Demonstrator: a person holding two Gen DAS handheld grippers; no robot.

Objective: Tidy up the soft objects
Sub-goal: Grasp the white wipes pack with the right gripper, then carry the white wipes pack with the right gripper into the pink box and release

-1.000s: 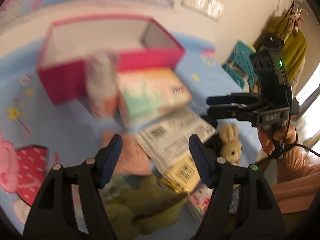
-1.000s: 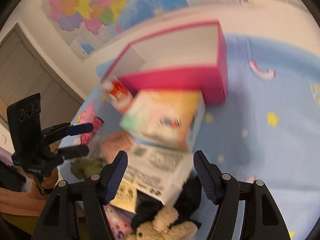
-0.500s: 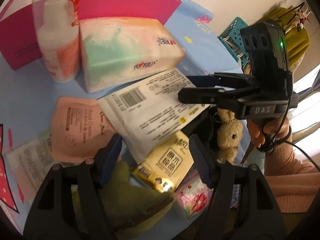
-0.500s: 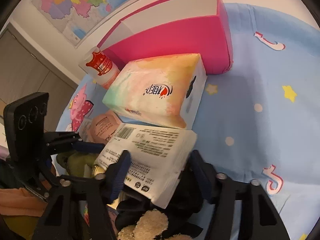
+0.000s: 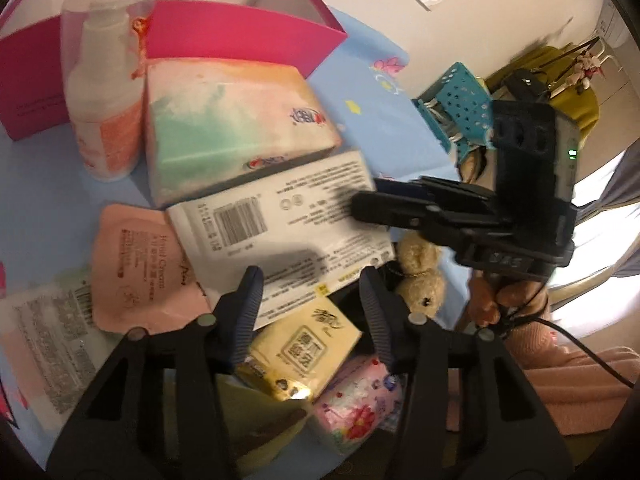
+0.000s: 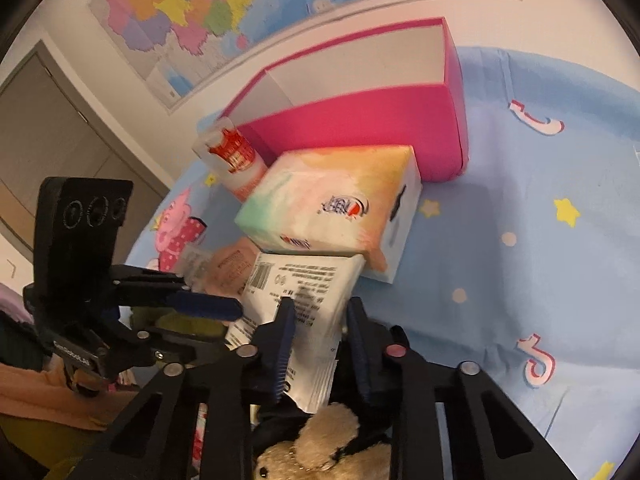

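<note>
White pack (image 6: 304, 312): I have it pinched at its near end in the right gripper (image 6: 320, 344), whose jaws have just been closing; both blue pads press its wrapper. It lies in the middle of the pile, leaning on the tissue box.
Left gripper (image 5: 312, 312): my jaws have just been closing here too, but the pads stand apart over the pack's near corner and the yellow tissue packet (image 5: 304, 348), clamping nothing.
Near clutter: a beige plush toy (image 6: 320, 444) lies just beneath my right jaws; a floral pink packet (image 5: 356, 404) lies at the near right.
Left side: a pink sachet (image 5: 140, 268) lies flat beside the white pack.
Further out: pastel tissue box (image 6: 340, 216), touching the pack's far edge, with a pump bottle (image 5: 104, 92) upright on its left.
Far: open pink box (image 6: 360, 120) on the blue cloth (image 6: 520, 240).
</note>
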